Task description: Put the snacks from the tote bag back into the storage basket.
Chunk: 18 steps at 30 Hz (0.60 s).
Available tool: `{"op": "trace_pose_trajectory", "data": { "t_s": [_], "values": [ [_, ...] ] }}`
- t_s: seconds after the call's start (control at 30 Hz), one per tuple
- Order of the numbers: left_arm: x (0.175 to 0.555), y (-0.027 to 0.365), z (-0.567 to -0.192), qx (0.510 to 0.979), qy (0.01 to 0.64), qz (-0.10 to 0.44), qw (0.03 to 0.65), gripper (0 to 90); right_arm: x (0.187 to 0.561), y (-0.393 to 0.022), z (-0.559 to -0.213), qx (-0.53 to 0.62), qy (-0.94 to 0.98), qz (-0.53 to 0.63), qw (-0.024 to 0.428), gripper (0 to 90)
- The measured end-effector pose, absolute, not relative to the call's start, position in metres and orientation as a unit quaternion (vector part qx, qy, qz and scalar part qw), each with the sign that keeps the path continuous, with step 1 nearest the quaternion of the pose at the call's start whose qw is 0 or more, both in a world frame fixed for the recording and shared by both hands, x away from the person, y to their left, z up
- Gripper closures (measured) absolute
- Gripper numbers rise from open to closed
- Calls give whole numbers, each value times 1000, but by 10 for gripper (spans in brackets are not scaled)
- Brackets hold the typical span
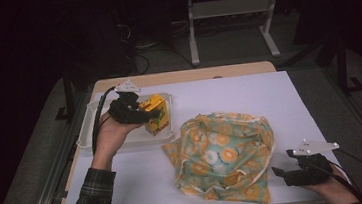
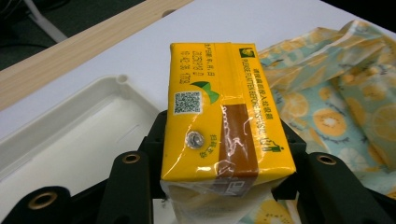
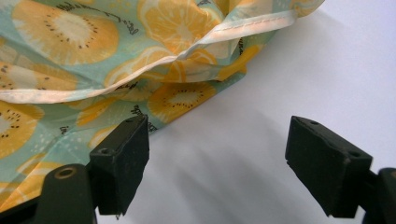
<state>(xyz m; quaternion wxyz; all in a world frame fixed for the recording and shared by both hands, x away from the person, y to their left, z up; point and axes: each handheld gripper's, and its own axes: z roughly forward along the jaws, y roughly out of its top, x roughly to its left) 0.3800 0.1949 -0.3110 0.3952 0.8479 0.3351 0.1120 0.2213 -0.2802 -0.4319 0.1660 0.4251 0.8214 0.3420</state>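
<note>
A yellow tissue pack [image 1: 154, 113] [image 2: 223, 126] is held over the right end of the white tray [image 1: 102, 139], and my left gripper [image 1: 142, 113] [image 2: 224, 158] is shut on it, its black jaws pressing both sides. A fruit-print cloth bag [image 1: 222, 156] [image 3: 93, 60] lies crumpled on the white table cover right of the tray. At the cover's near right corner my right gripper [image 1: 284, 172] [image 3: 217, 154] stands open beside the bag's corner, with bare cover between its pads.
The white cover [image 1: 238, 94] spreads over a wooden table [image 1: 181, 76]. The tray's inside [image 2: 70, 140] is bare. Behind the table stand the legs of a white frame [image 1: 192, 35] on a dark floor.
</note>
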Motion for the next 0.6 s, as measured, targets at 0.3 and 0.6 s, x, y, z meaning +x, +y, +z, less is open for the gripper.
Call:
{"op": "trace_pose_trajectory", "data": {
  "t_s": [0.3, 0.6],
  "values": [
    [390, 201, -329, 845, 350, 121, 385, 525, 221, -280, -432, 425, 822, 342, 165, 210],
    [399, 204, -347, 844, 362, 126, 375, 525, 221, -280, -433, 424, 822, 342, 164, 210]
  ]
}}
